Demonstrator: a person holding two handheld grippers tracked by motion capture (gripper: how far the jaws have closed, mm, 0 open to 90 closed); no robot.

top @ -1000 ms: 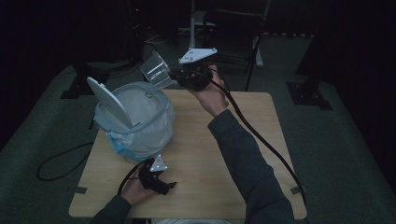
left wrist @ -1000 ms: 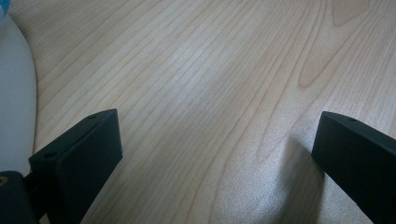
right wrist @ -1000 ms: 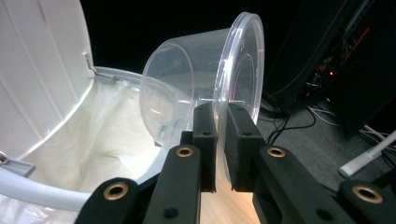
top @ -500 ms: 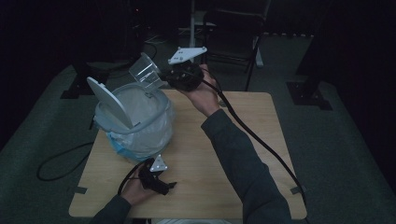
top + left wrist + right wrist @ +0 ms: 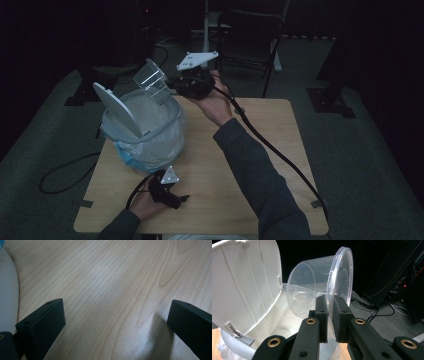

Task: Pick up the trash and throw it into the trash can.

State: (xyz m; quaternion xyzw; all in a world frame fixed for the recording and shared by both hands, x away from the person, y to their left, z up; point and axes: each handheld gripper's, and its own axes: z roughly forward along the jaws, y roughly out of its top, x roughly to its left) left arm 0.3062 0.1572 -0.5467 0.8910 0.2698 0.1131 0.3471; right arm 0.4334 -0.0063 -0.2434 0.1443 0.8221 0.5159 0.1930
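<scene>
Dark room, grey carpet floor point(image 5: 350, 165), black chair point(image 5: 252, 35) behind wooden table point(image 5: 280, 150).

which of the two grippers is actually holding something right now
The right gripper, raised over the open bin, is clamped on the rim of a clear plastic container. The left gripper rests open on the table, holding nothing.

Tool: right tool point(image 5: 330, 315), black jaws clamped on rim of clear round plastic container point(image 5: 317, 287).
Behind: white plastic bin point(image 5: 244, 340), hinged lid point(image 5: 244, 280) raised.
Container: tilted sideways above bin opening.

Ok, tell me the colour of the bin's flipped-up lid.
White; the lid shows best in the right gripper view.
</scene>
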